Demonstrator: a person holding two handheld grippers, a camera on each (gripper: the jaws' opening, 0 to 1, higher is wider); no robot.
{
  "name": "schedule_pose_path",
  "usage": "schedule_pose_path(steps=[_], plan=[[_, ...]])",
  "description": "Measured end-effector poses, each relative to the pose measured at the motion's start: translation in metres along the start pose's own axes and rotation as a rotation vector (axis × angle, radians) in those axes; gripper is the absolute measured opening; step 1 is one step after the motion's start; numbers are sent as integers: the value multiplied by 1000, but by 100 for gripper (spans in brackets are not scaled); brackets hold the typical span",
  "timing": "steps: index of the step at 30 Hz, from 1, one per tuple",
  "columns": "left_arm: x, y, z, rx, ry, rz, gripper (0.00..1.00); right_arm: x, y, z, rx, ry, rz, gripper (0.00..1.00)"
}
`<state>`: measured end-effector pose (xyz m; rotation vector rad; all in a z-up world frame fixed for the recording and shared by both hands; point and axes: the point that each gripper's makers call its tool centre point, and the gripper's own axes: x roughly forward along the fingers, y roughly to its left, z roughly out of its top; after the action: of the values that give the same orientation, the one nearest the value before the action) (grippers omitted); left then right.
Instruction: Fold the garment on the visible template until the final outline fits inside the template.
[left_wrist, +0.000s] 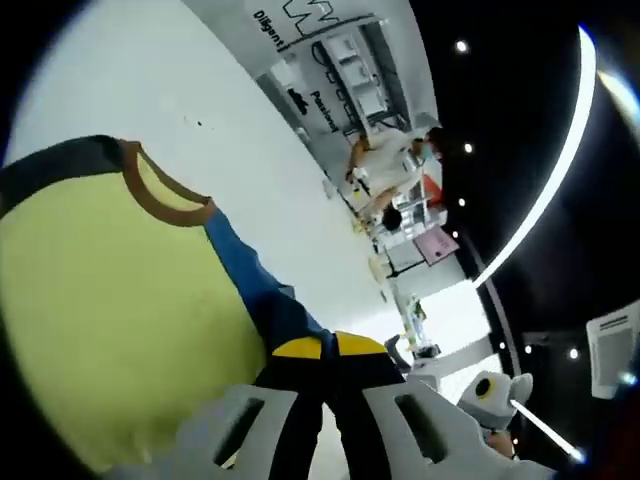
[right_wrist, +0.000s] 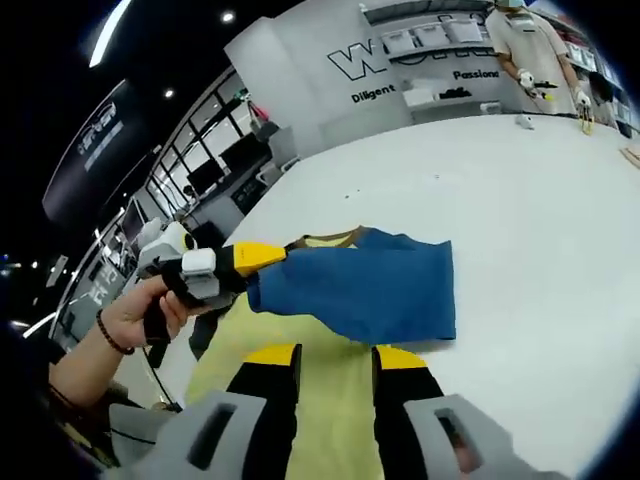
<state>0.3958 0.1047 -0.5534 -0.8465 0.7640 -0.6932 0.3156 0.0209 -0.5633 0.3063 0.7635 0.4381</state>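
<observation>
A yellow garment (left_wrist: 110, 300) with a brown collar (left_wrist: 165, 200) and blue sleeves lies flat on the white table (left_wrist: 230, 130). My left gripper (left_wrist: 330, 348) is shut on the edge of one blue sleeve (left_wrist: 255, 285), its yellow-tipped jaws pressed together. In the right gripper view the blue sleeve (right_wrist: 370, 285) is laid over the yellow body (right_wrist: 330, 420), pinched at its left edge by the left gripper (right_wrist: 262, 258), which a hand (right_wrist: 130, 315) holds. My right gripper (right_wrist: 335, 355) hovers over the yellow body, jaws apart, open.
White table (right_wrist: 520, 200) stretches wide to the right of the garment. A person (right_wrist: 525, 45) stands at its far edge, near small items (right_wrist: 585, 115). Shelves and a lettered wall (right_wrist: 400, 80) stand behind. The table's left edge runs close to the hand.
</observation>
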Motion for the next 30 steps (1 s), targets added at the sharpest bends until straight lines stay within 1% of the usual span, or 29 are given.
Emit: schedule_pose_path(steps=[2, 8, 9, 10, 11, 12, 13, 14, 18, 20, 21, 22, 23, 30], plan=[[-2, 0, 3, -2, -3, 1, 0, 0, -1, -2, -5, 6, -4, 23], [-12, 11, 18, 98, -16, 46, 0, 1, -5, -5, -9, 15, -17, 25], [-14, 13, 21, 105, -21, 58, 0, 1, -6, -5, -10, 16, -19, 25], [-17, 19, 27, 128, -39, 80, 0, 2, -7, -6, -13, 15, -25, 25], [-18, 20, 29, 133, -43, 85, 0, 2, -8, -6, -15, 16, -27, 26], [-21, 23, 31, 143, -40, 87, 0, 2, -9, -6, -27, 10, -31, 26], [-24, 26, 35, 143, -46, 94, 0, 3, -10, -3, -49, -18, -33, 26], [-26, 29, 38, 144, -49, 99, 0, 3, -10, -2, -49, -28, -33, 27], [-36, 43, 53, 184, -78, 146, 0, 4, -13, -4, -74, -31, -52, 30], [-42, 50, 60, 173, -94, 163, 0, 4, -14, -4, -77, -38, -58, 31], [-43, 51, 61, 169, -98, 165, 0, 4, -14, -4, -75, -35, -59, 31], [-47, 54, 67, 143, -117, 163, 0, 5, -15, -5, -73, -31, -60, 31], [-49, 55, 69, 139, -121, 164, 0, 5, -15, -6, -73, -30, -60, 32], [-63, 74, 82, 175, -132, 223, 0, 6, -17, -9, -82, -13, -66, 32]])
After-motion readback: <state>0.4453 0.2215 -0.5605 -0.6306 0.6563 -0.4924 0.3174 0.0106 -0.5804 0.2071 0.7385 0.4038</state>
